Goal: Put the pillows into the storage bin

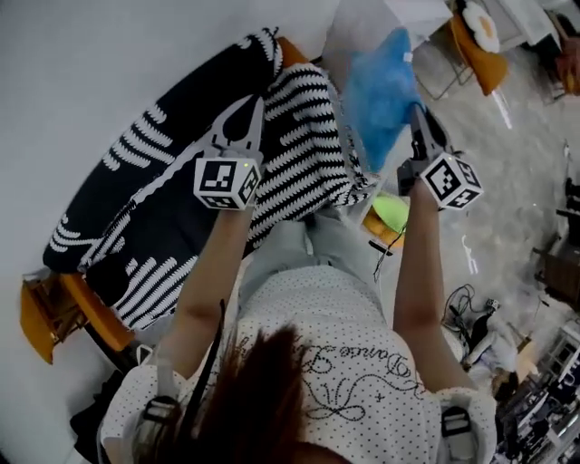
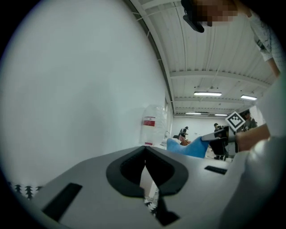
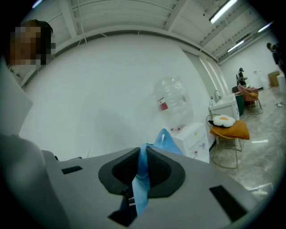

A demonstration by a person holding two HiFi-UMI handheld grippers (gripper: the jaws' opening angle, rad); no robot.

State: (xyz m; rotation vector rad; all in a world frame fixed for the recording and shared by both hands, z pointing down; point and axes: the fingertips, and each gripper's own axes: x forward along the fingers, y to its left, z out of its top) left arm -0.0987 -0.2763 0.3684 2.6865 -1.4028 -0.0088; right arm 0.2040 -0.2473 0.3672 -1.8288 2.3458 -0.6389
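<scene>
My right gripper (image 1: 419, 113) is shut on a corner of a blue pillow (image 1: 381, 86), which it holds up in the air; blue fabric (image 3: 142, 172) shows pinched between its pads. My left gripper (image 1: 256, 101) is shut on the top edge of a black-and-white striped pillow (image 1: 308, 159), and a scrap of that pattern (image 2: 151, 205) shows under its closed jaws. In the left gripper view the blue pillow (image 2: 190, 147) hangs to the right from the other gripper (image 2: 206, 138). I see no storage bin in any view.
A large black cushion with white markings (image 1: 145, 208) leans on the white wall (image 1: 82, 72) over an orange chair (image 1: 54, 317). A clear water jug (image 3: 172, 105) stands by a white drawer unit (image 3: 196, 138). Another chair holds an orange cushion (image 3: 230, 130) and an egg pillow (image 1: 480, 27).
</scene>
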